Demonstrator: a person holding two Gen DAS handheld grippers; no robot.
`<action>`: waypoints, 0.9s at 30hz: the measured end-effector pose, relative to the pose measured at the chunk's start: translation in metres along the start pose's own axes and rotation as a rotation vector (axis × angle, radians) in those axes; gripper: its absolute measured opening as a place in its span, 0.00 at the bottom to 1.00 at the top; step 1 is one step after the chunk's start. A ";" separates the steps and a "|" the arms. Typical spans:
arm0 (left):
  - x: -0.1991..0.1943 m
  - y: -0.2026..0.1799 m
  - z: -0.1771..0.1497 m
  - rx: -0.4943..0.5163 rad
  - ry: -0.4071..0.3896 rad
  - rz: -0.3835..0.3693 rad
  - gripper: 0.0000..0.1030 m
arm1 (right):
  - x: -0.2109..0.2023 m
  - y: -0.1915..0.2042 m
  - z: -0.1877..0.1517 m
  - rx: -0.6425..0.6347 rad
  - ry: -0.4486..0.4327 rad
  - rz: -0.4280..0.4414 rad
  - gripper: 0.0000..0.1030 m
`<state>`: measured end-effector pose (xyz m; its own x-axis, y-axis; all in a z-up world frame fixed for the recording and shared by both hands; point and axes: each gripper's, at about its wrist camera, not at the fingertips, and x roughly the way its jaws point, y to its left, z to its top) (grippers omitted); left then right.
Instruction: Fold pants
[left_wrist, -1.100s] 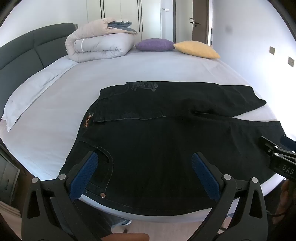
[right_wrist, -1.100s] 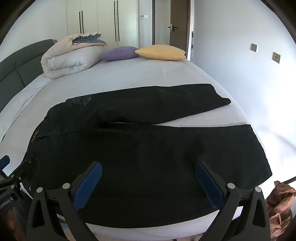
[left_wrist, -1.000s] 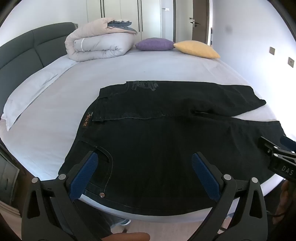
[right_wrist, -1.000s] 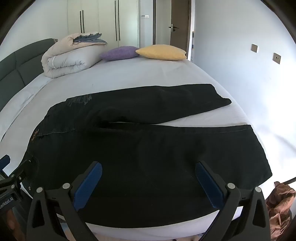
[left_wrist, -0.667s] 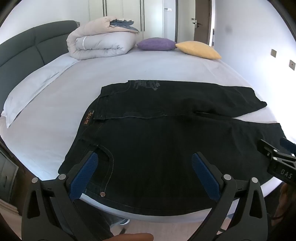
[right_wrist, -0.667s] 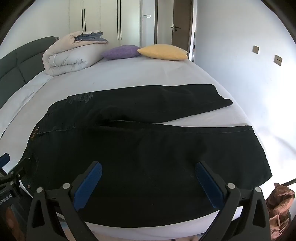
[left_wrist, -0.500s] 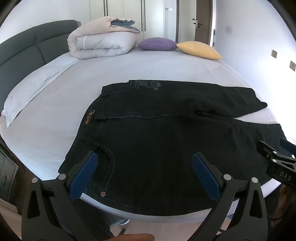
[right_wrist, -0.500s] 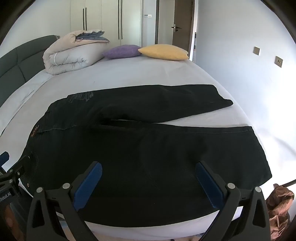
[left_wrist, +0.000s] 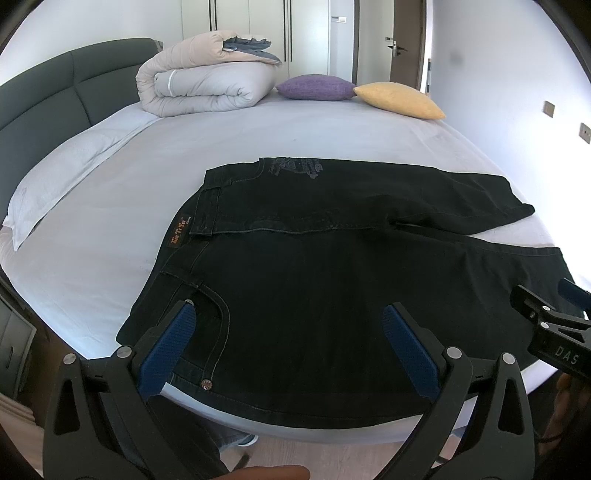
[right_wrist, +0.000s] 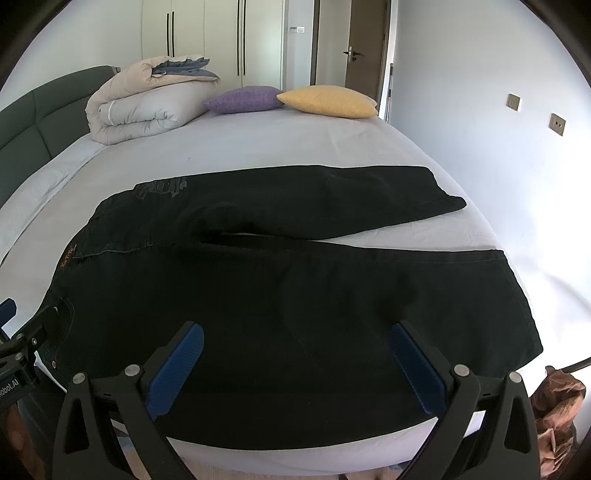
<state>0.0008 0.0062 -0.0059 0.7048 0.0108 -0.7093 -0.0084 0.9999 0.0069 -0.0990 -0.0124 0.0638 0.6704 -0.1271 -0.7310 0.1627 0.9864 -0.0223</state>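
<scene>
Nearest: left gripper (left_wrist: 286, 332), fingers spread wide, nothing between them, poised above the waist end of the pants (left_wrist: 332, 280). Right gripper (right_wrist: 295, 347) likewise wide open and empty, over the lower part of the near leg.

Pants: black jeans, laid flat across the near edge of the bed (left_wrist: 295, 125), waistband to the left, hems to the right. Near leg runs along the mattress edge; the far leg lies angled away from it, a wedge of sheet showing between the two.

Progress, as I judge it: nothing folded yet. Garment only spread out. Still to do: bring one leg over the other, then fold lengthwise into a stack.

Farther back: rolled duvet (left_wrist: 207, 85), purple cushion (left_wrist: 314, 86), yellow cushion (left_wrist: 399, 99), headboard (left_wrist: 44, 92) at left.

Hard to make out: dark cloth hides creases and seams. Near edge of the pants hangs by the mattress rim; grippers cover part of it. Hands holding the tools mostly out of frame.
</scene>
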 end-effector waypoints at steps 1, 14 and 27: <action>0.000 0.000 0.000 0.001 -0.001 0.001 1.00 | 0.000 0.000 0.000 -0.001 0.001 0.000 1.00; 0.000 0.000 0.000 0.000 0.000 -0.001 1.00 | 0.001 0.002 -0.002 -0.005 0.007 -0.001 1.00; 0.001 0.000 -0.001 -0.001 0.001 -0.001 1.00 | 0.002 0.004 -0.004 -0.005 0.011 -0.001 1.00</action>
<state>0.0012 0.0066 -0.0070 0.7040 0.0096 -0.7101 -0.0081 1.0000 0.0055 -0.1005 -0.0087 0.0595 0.6626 -0.1266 -0.7382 0.1596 0.9868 -0.0260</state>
